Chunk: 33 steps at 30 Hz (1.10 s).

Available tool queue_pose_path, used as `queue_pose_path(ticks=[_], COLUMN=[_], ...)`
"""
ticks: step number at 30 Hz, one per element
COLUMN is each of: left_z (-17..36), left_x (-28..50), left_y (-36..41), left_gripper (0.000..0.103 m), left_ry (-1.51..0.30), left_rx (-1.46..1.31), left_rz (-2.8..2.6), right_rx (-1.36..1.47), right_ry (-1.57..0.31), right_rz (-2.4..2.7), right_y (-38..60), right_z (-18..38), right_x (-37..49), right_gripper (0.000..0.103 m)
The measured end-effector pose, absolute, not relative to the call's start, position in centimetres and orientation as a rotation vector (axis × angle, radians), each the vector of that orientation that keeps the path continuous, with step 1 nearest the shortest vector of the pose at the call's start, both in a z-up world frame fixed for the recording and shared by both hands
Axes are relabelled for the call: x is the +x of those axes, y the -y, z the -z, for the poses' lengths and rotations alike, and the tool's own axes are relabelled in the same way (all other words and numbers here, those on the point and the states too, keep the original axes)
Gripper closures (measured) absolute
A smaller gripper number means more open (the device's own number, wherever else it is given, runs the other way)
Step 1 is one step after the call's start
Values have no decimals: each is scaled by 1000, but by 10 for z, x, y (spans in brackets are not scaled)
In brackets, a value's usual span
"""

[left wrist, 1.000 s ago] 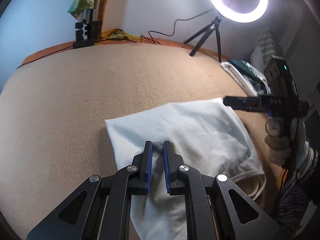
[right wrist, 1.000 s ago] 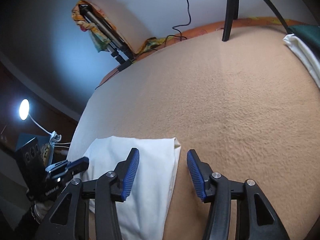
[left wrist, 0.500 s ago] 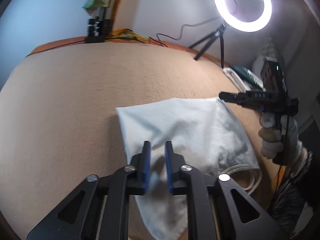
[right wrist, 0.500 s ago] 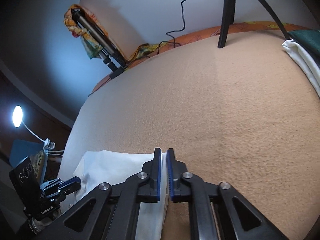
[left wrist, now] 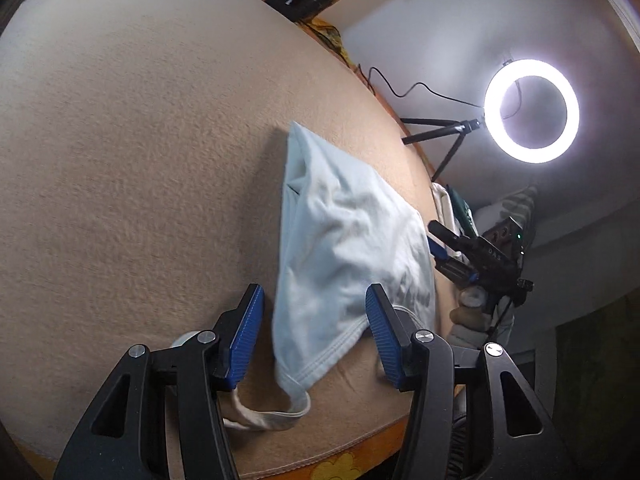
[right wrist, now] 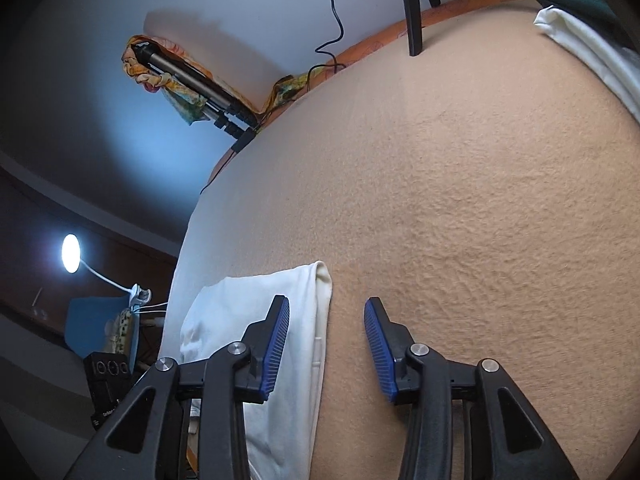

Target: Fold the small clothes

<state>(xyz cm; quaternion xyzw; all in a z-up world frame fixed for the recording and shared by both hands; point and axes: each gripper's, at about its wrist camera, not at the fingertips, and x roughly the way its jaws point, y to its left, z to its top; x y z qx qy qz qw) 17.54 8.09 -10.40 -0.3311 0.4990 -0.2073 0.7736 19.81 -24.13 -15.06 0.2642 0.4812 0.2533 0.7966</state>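
A small white garment lies folded and rumpled on the tan blanket, its hemmed edge near the front edge. My left gripper is open just above its near end, holding nothing. In the right wrist view the garment's folded edge lies under the left finger of my right gripper, which is open and empty. The right gripper also shows in the left wrist view, at the garment's right side.
A ring light on a tripod stands at the back right. A folded tripod leans at the far corner. Folded white and green clothes lie at the blanket's right edge. A lamp glows off the left side.
Both grippers were shut on the garment half a second ago and have opened, letting it go. The left gripper has swung and tilted; the garment lies narrower and rumpled.
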Motion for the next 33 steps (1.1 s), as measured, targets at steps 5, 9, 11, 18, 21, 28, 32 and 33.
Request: queue_pose_path(ticks=[5,9,11,18,21,28,32,33], left_z=[102,102,105,98,90,80,86,89], left_x=[178,182,186,187,183,179,179,181], left_y=[-69,-66,-65,-54,-50,-49,-52,-55], left_gripper=[54,67,76,92,93,94,94,91], left_ry=[-1064,-1054,-1059,-1044,-1021,-989,-1006,-1031], left_rx=[-702,-699,-697,-614,-570,-541,-545,-554], left_rz=[479,487,481,456,457,455,446,440], right_rx=[589,601,601,549,494,393,376,369], right_ry=[-1029,-1033,-1036,-1038,-1011,-956,-949,-958], right_rz=[-585,-626,-643,-614,-601,-561,-560,-557], right_y=[234,224,219,207,202,191,189,190], right_z=[157,161,162,159,148,127,124,126], right_x=[204,208,210,209,203,189,188,190], right_gripper=[61,66,70,93,97,98,98,96])
